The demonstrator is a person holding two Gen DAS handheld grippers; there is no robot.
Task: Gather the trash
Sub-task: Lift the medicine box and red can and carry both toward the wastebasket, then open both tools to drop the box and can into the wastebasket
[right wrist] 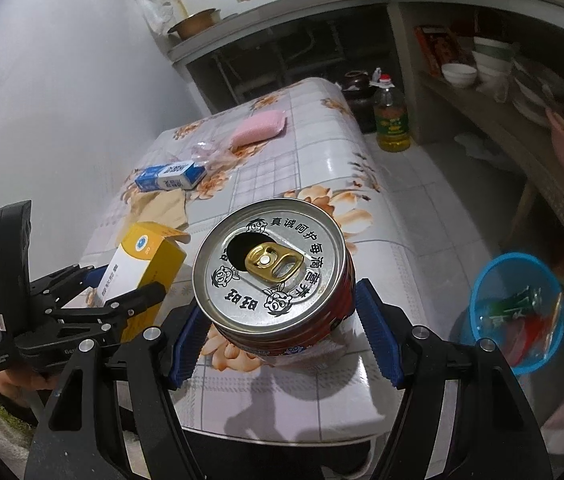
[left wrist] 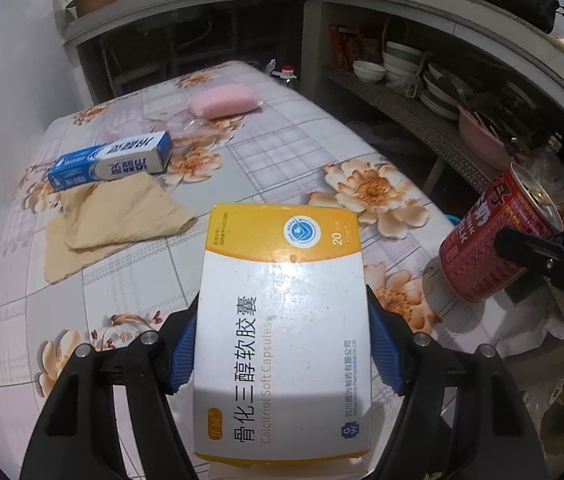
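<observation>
Trash is being collected two pieces at a time: the left gripper (left wrist: 282,356) is clamping a yellow-and-white capsule box (left wrist: 282,320) between its blue pads, and the right gripper (right wrist: 282,340) is pinching an opened red drink can (right wrist: 274,268), pull-tab end facing the camera. Both items are being held clear above the table (left wrist: 282,136).

Progress, judged: partway. A blue bin (right wrist: 518,312) is standing on the floor off the table's right edge, already holding some wrappers; box and can are not yet in it. Remaining on the table: a blue-and-white carton (left wrist: 112,160), touching a crumpled tan paper napkin (left wrist: 118,220), and a bit of clear plastic film just beside a pink sponge (left wrist: 224,100). Whether the sponge counts as trash, I cannot tell.

Surface: glossy floral-and-check tablecloth, against a white wall. Room: kitchen, concrete counter with open shelves of bowls and plates, an oil bottle (right wrist: 392,120) on the tiled floor.
</observation>
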